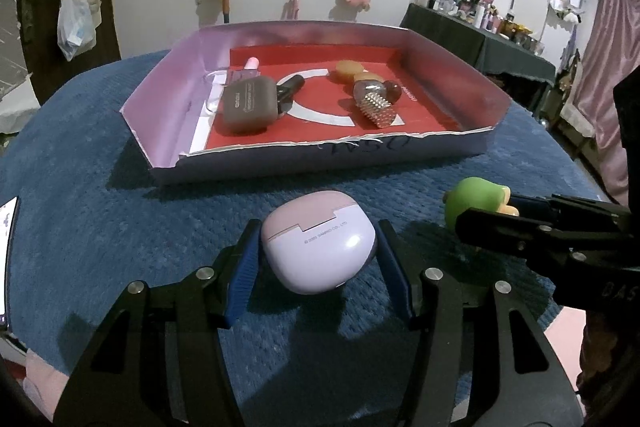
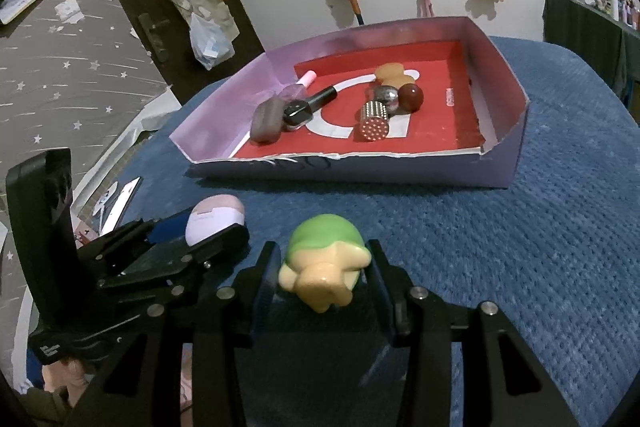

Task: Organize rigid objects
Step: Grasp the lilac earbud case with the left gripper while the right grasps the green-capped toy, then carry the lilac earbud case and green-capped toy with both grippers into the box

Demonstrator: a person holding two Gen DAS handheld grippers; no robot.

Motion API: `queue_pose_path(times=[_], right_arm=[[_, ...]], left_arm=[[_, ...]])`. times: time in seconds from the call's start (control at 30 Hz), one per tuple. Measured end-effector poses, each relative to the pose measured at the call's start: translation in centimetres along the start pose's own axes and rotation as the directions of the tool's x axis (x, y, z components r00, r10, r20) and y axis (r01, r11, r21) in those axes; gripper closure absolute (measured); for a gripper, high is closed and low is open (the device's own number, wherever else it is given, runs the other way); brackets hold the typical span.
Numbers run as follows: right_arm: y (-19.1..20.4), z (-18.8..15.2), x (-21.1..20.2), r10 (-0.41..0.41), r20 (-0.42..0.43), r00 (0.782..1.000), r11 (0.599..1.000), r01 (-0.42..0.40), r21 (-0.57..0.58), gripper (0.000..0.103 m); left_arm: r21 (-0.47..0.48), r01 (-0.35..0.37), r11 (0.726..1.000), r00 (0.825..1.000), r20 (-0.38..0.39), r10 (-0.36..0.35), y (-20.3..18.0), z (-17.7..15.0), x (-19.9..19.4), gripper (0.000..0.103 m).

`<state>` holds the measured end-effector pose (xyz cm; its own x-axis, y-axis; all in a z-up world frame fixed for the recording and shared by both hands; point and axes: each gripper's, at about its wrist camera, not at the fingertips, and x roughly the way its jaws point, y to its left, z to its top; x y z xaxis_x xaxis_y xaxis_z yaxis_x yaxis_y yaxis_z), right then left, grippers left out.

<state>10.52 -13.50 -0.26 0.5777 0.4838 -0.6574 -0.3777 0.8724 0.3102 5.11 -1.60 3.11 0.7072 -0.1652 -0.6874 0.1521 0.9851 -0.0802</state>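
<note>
A lilac and pink earbud case [image 1: 318, 241] sits on the blue cloth between the blue pads of my left gripper [image 1: 318, 259]; the pads touch both its sides. It also shows in the right wrist view [image 2: 214, 221]. A green and cream toy figure [image 2: 324, 263] lies between the fingers of my right gripper [image 2: 322, 277], which close on it. The toy also shows in the left wrist view [image 1: 474, 201]. Behind stands a shallow purple box [image 1: 312, 157] with a red floor.
The box holds a grey case [image 1: 250, 105], a black bottle [image 1: 290, 87], a silver studded cylinder [image 1: 378, 109], a dark red ball [image 2: 410, 97] and tan round pieces [image 1: 348, 69]. A phone [image 2: 120, 205] lies at the cloth's left edge. Plush toys hang on the wall.
</note>
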Motion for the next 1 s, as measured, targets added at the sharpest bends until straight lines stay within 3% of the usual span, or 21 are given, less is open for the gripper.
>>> queue_pose_path(times=[0.57, 1.0], right_arm=[[1.5, -0.3, -2.3, 0.019, 0.044, 0.999, 0.999, -0.017, -0.038, 0.057], [1.8, 2.3, -2.4, 0.044, 0.067, 0.997, 0.997, -0.039, -0.065, 0.057]], left_arm=[[0.004, 0.012, 1.000, 0.999, 0.047, -0.012, -0.5, 0.2, -2.4, 0.049], [0.022, 0.004, 1.000, 0.996, 0.092, -0.006, -0.1, 3.2, -2.6, 0.049]])
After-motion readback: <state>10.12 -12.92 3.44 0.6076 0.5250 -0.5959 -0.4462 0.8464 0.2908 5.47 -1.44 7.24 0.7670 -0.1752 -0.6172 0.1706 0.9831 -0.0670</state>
